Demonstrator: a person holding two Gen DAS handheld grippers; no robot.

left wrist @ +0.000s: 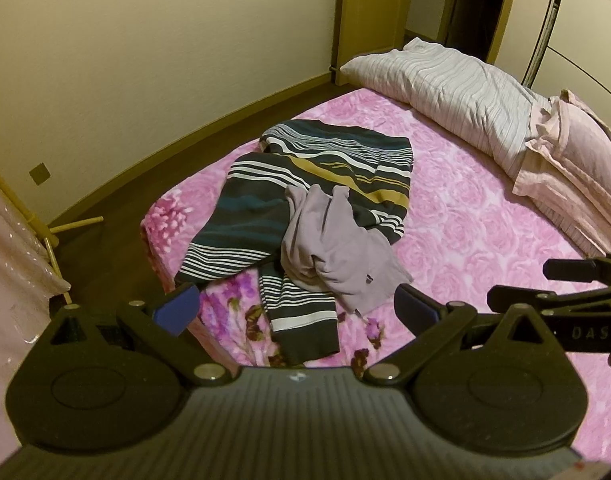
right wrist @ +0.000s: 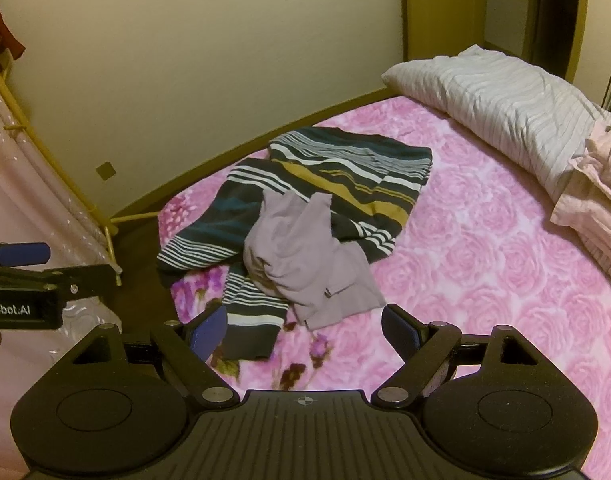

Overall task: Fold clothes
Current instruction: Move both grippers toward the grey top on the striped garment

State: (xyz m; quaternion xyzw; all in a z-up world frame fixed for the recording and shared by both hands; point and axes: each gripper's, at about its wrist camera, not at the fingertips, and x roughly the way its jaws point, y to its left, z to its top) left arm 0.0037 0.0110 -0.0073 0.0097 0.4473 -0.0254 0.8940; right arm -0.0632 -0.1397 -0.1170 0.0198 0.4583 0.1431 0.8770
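- Left wrist view: a bedroom is seen, cream walls, dark floor, a bed (left wrist: 485, 216) covered by a pink rose-pattern blanket.
- A striped pillow (left wrist: 445, 96) and a pink folded cloth (left wrist: 573, 160) are placed at the far right end of the bed.
- A striped sweater (left wrist: 317, 176), dark with white, teal and mustard bands, is spread crumpled near the bed's left corner; one sleeve is trailed toward the camera.
- A lilac garment (left wrist: 333, 252) is bunched on top of the sweater's near part, touching it, unfolded.
- The left hand-held gripper (left wrist: 295, 308) is held over the near bed edge, jaws spread wide, nothing between the blue pads; the sleeve cuff is seen between them but is not gripped.
- The right hand-held gripper (left wrist: 565, 288) is seen from the side at the right edge, above the blanket; its jaws are parted, nothing held.
- Right wrist view: same bed (right wrist: 505, 280), same wall; a pink curtain on a yellow rail (right wrist: 33, 184) is seen at left.
- The striped sweater (right wrist: 345, 176) and lilac garment (right wrist: 305, 256) are shown lying just ahead of the camera, lilac piece on top, both loose.
- The right hand-held gripper (right wrist: 303, 328) is released, pads wide apart, held above the lilac garment's near hem, no contact visible.
- The left hand-held gripper (right wrist: 21, 276) is seen at the left edge, off the bed side, beside the curtain; one blue pad is visible, empty.
- The pillow (right wrist: 505, 104) is seen at upper right, well apart from the clothes.
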